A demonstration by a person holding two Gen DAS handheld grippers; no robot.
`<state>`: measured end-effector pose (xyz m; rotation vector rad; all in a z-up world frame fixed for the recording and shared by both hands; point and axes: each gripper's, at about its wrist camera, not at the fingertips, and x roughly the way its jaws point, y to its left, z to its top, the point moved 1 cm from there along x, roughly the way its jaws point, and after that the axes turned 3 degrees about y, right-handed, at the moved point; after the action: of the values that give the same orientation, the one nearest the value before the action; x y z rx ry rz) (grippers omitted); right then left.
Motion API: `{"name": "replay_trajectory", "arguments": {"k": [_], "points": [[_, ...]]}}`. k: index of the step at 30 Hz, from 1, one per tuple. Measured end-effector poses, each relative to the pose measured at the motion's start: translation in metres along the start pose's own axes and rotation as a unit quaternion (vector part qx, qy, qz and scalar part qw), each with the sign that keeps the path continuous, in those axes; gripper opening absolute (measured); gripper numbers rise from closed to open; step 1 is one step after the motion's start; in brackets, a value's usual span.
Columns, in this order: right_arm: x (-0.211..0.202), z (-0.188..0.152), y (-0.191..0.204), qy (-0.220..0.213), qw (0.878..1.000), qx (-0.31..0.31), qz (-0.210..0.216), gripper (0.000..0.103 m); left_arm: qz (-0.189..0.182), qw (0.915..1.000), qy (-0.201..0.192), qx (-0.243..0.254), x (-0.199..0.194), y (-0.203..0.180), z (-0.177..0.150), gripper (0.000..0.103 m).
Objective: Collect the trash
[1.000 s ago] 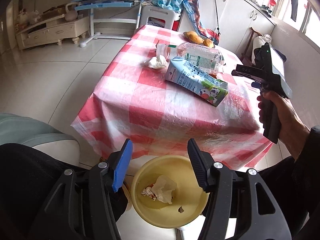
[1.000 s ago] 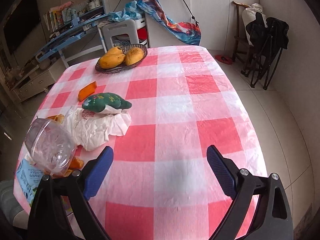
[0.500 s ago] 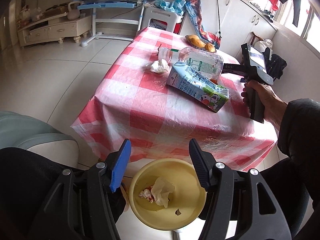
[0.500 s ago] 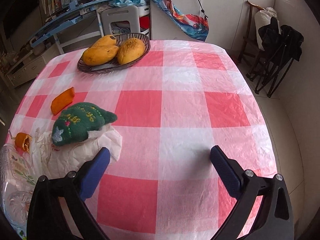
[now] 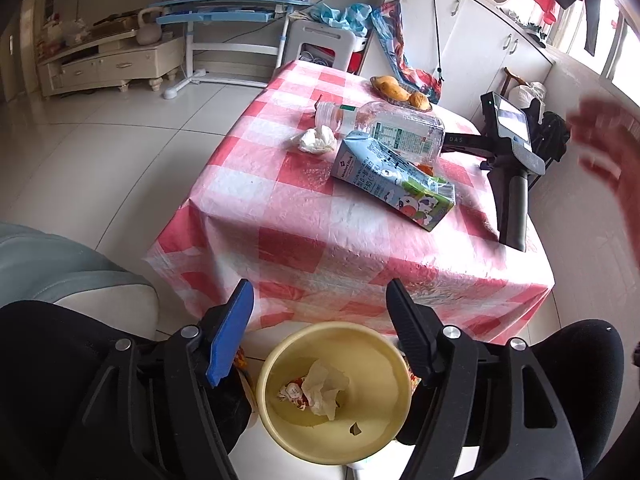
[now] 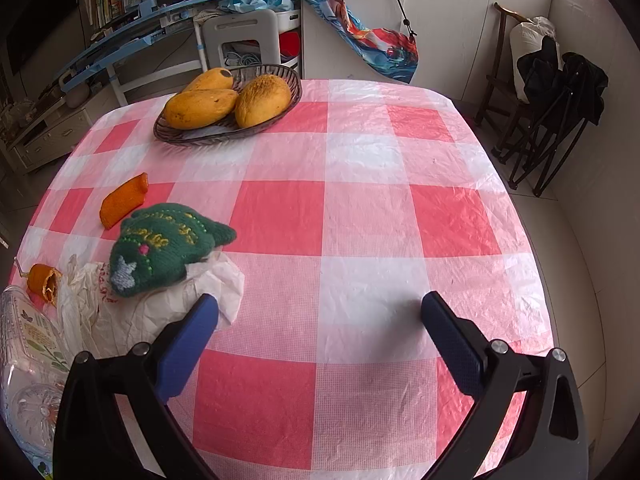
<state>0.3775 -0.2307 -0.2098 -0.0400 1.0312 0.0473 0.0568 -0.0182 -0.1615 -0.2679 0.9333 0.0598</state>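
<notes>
Left wrist view. Left hand-held gripper [image 5: 320,324]: jaws apart, have just been opening, nothing between the pads; it hangs over a yellow bin [image 5: 334,392] on the floor, just in front of the desk [image 5: 304,240]. In the bin: crumpled tissue [image 5: 324,390] and a small wrapper. Done so far, by this showing: a few scraps binned. Left on the checked cloth: milk carton [image 5: 394,184], lying flat; clear bottle [image 5: 384,126], on its side behind and touching the carton; tissue wad [image 5: 316,140], just beside the bottle neck. Right hand-held gripper [image 5: 508,148] rests on the desk by the far edge, its handle free; a blurred hand [image 5: 604,148] is apart from it.

Right wrist view. Right hand-held gripper [image 6: 320,332]: jaws wide, have just been opening, empty; only bare cloth between them. Left to collect, in my judgement: white wrapper [image 6: 160,304], near the left pad; two pieces of orange peel [image 6: 124,200]. Green knitted item [image 6: 164,244] lies on the wrapper; probably not trash. Mangoes [image 6: 228,100] in a basket, far side.

Unclear: bottle cut off at the left edge; carton barely visible; bin not in this view; the hand too blurred to read.
</notes>
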Motion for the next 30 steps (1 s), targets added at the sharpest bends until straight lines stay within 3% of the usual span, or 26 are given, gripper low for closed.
{"name": "replay_trajectory", "arguments": {"k": [7, 24, 30], "points": [[0.0, -0.001, 0.0, 0.0, 1.0, 0.0, 0.0, 0.097, 0.018, 0.9989, 0.006, 0.044, 0.003, -0.014, -0.006, 0.067], [0.0, 0.0, 0.0, 0.0, 1.0, 0.0, 0.0, 0.097, -0.001, 0.9997, 0.023, 0.004, 0.014, 0.003, -0.001, 0.067], [0.0, 0.0, 0.0, 0.0, 1.0, 0.0, 0.0, 0.097, 0.005, 0.9997, 0.016, 0.017, 0.011, -0.002, -0.002, 0.067]]}}
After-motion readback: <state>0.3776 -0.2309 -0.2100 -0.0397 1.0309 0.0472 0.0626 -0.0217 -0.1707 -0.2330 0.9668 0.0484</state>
